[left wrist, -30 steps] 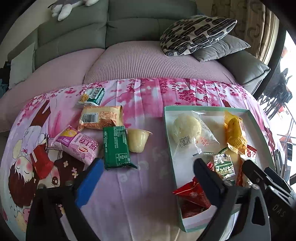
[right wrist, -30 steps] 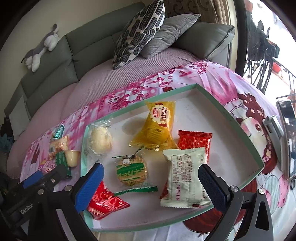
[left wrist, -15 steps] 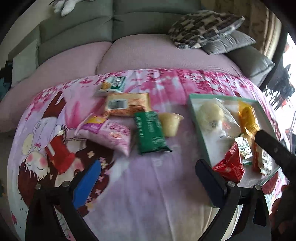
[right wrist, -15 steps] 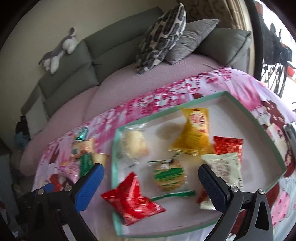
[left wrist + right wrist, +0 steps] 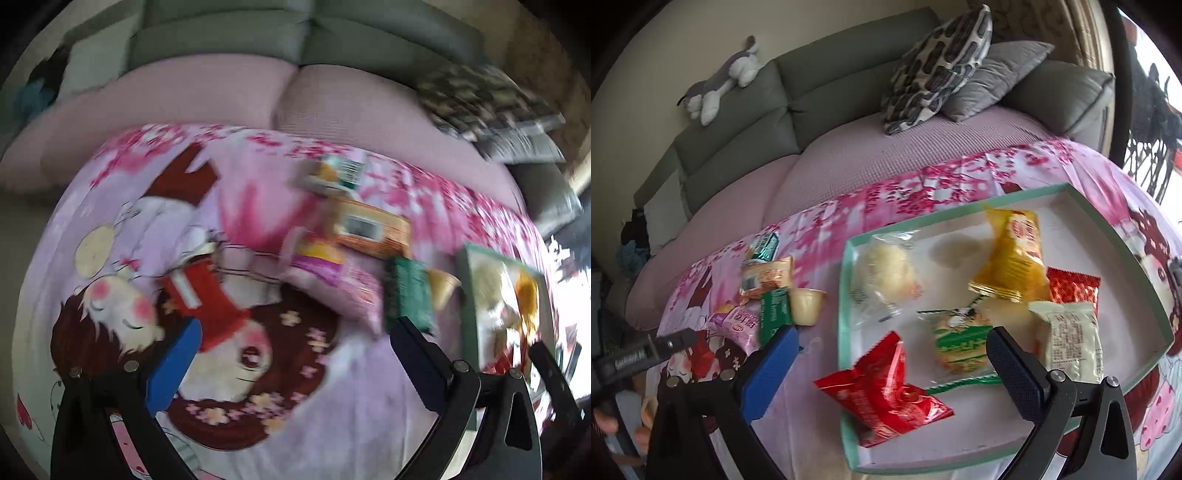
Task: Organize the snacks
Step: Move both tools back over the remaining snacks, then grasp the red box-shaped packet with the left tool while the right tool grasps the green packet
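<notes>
A green-rimmed white tray (image 5: 1027, 195) holds several snacks: a red packet (image 5: 886, 395) over its front left rim, a round white bun (image 5: 886, 266), a yellow packet (image 5: 1012, 258), a green cookie (image 5: 960, 339), a white packet (image 5: 1067, 339). Left of the tray lie a jelly cup (image 5: 805, 304), a green packet (image 5: 774, 317), a pink packet (image 5: 737, 321), an orange packet (image 5: 766, 278). My right gripper (image 5: 886, 373) is open above the red packet. My left gripper (image 5: 291, 365) is open over the cloth, near the pink packet (image 5: 332, 280) and green packet (image 5: 406, 295); this view is blurred.
A pink printed cloth (image 5: 258, 424) covers the low table. A grey sofa (image 5: 746, 122) with a pink cover, cushions (image 5: 938, 62) and a plush toy (image 5: 720, 81) stands behind. A small green-white packet (image 5: 764, 245) lies at the cloth's far side.
My left gripper has swung left, away from the tray toward the loose snacks. My right gripper has shifted left, and the red packet now hangs over the tray's rim. Both stay open.
</notes>
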The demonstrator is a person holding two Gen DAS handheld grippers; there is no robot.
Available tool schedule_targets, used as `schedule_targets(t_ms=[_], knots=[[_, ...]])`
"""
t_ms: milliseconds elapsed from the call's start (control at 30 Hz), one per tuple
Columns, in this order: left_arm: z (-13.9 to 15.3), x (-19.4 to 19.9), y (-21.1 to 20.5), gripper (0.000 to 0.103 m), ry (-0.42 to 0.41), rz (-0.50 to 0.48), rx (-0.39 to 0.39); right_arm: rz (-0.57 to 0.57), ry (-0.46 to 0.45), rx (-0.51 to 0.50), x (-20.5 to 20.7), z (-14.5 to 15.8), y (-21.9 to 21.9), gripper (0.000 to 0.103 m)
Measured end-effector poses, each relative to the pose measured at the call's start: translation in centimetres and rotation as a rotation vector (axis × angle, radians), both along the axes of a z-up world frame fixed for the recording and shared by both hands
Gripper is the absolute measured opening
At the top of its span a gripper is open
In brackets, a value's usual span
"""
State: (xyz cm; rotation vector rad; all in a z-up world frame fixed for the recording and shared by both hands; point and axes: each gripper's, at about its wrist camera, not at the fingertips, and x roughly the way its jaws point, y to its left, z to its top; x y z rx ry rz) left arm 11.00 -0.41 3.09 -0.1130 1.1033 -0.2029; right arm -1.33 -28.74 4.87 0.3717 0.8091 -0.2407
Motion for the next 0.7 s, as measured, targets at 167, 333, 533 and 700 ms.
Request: schedule_targets(t_ms=[167,333,533,700], knots=[[-1.2,1.6,3.8,0.101,0.039,0.114,0.001,0.048,-0.014,-0.032,1.5,1.0,2.3,0.1],[-2.7,3.1,5.6,0.101,0.092,0.159,-0.041,0.117,0.002,-0.038,3.9,1.0,5.2,0.093],[-4.5,4.2,6.2,0.088,0.149,0.172,-0.078,0.193,0.075,-0.054,7.2,-1.1,8.7,0.081],[-5.6,5.0,5.5,0.07,0.177,0.153,-0.085,0.23,0.151,-0.049,8.9,-3.7,10.0,0.072]])
